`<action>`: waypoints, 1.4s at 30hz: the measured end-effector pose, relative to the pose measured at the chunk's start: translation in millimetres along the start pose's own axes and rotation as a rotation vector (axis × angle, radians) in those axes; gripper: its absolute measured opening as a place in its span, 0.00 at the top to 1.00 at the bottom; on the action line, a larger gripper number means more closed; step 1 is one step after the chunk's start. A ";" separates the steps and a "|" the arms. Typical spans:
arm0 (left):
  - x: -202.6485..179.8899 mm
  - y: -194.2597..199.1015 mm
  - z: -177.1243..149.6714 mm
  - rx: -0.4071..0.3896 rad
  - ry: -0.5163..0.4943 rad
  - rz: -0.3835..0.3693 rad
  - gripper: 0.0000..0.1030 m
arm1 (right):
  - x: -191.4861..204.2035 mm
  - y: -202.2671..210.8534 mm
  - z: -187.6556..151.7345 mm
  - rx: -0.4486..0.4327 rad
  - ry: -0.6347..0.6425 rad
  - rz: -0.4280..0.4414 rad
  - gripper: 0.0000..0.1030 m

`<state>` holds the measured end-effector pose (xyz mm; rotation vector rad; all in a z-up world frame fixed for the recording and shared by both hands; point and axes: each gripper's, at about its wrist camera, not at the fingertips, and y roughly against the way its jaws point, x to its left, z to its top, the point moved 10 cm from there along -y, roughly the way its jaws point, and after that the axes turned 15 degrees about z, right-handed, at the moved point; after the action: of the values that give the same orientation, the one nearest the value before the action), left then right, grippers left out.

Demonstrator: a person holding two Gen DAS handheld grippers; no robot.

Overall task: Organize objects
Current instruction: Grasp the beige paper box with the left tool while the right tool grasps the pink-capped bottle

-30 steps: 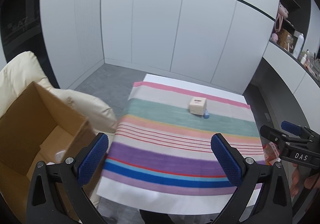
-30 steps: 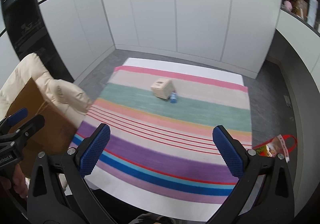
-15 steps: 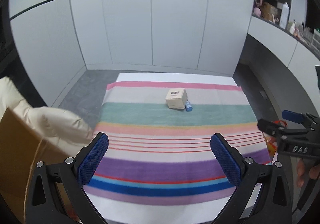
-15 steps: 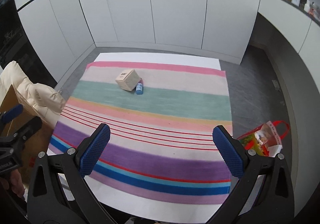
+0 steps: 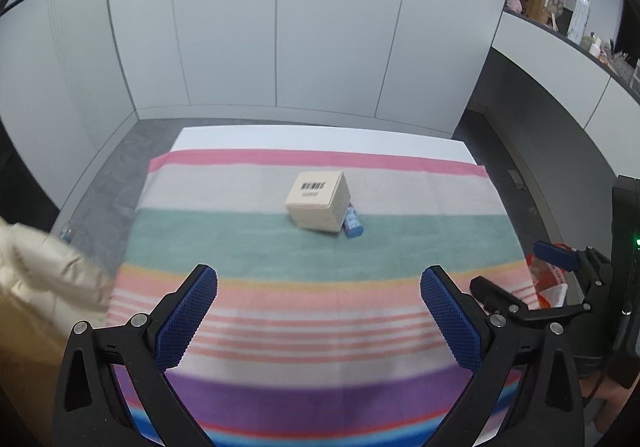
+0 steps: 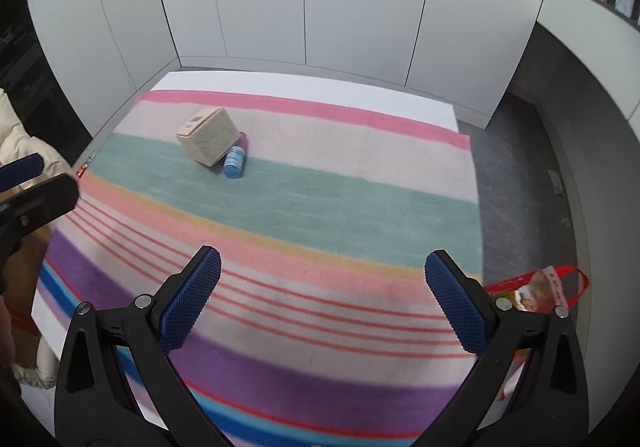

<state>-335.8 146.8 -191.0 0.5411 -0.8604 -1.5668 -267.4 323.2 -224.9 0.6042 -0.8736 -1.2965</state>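
Two wrist views, high over the near edge, both facing the striped cloth (image 5: pixel 320 255) (image 6: pixel 320 207).

Striped cloth (image 5: pixel 320 327) bare ahead; box (image 5: pixel 318 203), seemingly touching bottle (image 5: pixel 353 225), obstruct far end.

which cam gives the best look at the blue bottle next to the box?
Right wrist: the blue bottle lies in full view beside the beige box. Left wrist shows only its end, the box hiding the rest.
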 end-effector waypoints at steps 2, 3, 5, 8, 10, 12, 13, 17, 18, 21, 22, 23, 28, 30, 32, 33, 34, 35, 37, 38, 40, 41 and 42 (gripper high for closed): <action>-7.7 -17.9 3.8 0.000 -0.008 -0.006 0.01 | -6.8 -12.6 3.7 -0.010 -0.015 0.008 0.00; -10.7 -25.5 4.9 0.003 -0.009 -0.009 0.02 | -11.3 -21.4 5.2 -0.013 -0.028 0.018 0.00; -16.5 -40.6 7.6 0.008 -0.007 -0.017 0.04 | -17.2 -34.6 7.9 -0.009 -0.038 0.024 0.00; -25.8 -62.8 12.5 0.008 -0.011 -0.021 0.06 | -28.0 -53.5 13.4 -0.013 -0.051 0.027 0.01; -29.5 -77.7 16.4 0.008 -0.007 -0.020 0.06 | -33.6 -65.1 16.9 -0.013 -0.065 0.037 0.02; -31.9 -90.8 20.0 0.013 0.003 -0.022 0.10 | -36.5 -74.8 19.5 -0.012 -0.068 0.042 0.02; -32.7 -98.4 21.7 0.018 0.009 -0.024 0.11 | -36.9 -78.1 20.5 -0.012 -0.067 0.044 0.02; -30.5 -121.5 29.0 0.015 0.034 -0.021 0.22 | -34.3 -89.9 20.9 -0.009 -0.064 0.062 0.02; -28.4 -125.0 29.7 0.016 0.044 -0.025 0.31 | -31.7 -92.2 21.3 -0.008 -0.057 0.067 0.02; -20.2 -128.4 33.8 -0.010 0.090 -0.036 0.45 | -21.0 -98.5 25.4 -0.010 -0.031 0.084 0.02; -16.4 -127.4 34.5 -0.018 0.092 -0.020 0.45 | -15.7 -103.9 27.5 -0.004 -0.022 0.092 0.02; -14.0 -126.7 35.3 -0.024 0.083 -0.007 0.46 | -12.2 -107.6 29.3 -0.001 -0.017 0.096 0.02; 10.7 -131.1 28.5 0.004 0.041 0.115 0.47 | 18.7 -132.2 51.8 -0.015 0.013 0.142 0.06; 16.1 -133.7 21.4 0.016 0.010 0.148 0.48 | 29.9 -145.9 60.3 -0.008 0.018 0.146 0.16; 19.5 -132.4 19.3 0.015 0.001 0.164 0.48 | 34.5 -155.6 63.6 0.014 0.041 0.119 0.66; 19.9 -131.0 18.3 0.018 0.006 0.161 0.48 | 39.0 -157.0 65.8 0.015 0.074 0.107 0.82; 20.1 -129.6 17.1 0.021 0.012 0.159 0.48 | 42.4 -157.7 66.7 0.021 0.089 0.113 0.81; 20.3 -128.2 15.9 0.025 0.016 0.156 0.48 | 45.1 -157.7 65.7 0.029 0.080 0.135 0.81; 19.6 -123.6 13.7 0.035 0.027 0.151 0.48 | 45.6 -154.8 63.9 0.033 0.074 0.139 0.81; 20.4 -119.6 12.8 0.038 0.030 0.146 0.49 | 45.9 -151.8 63.0 0.034 0.077 0.134 0.81; 18.3 -108.5 12.6 0.035 0.027 0.137 0.49 | 47.1 -143.4 62.3 0.035 0.081 0.128 0.81; 16.4 -102.5 12.8 0.031 0.021 0.136 0.49 | 47.3 -139.0 62.4 0.036 0.080 0.126 0.81; 14.1 -93.8 13.8 0.026 0.018 0.133 0.49 | 47.7 -132.8 62.1 0.037 0.079 0.124 0.81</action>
<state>-408.0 137.8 -253.6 0.5062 -0.8862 -1.4297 -391.4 256.1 -287.2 0.6171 -0.8581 -1.1391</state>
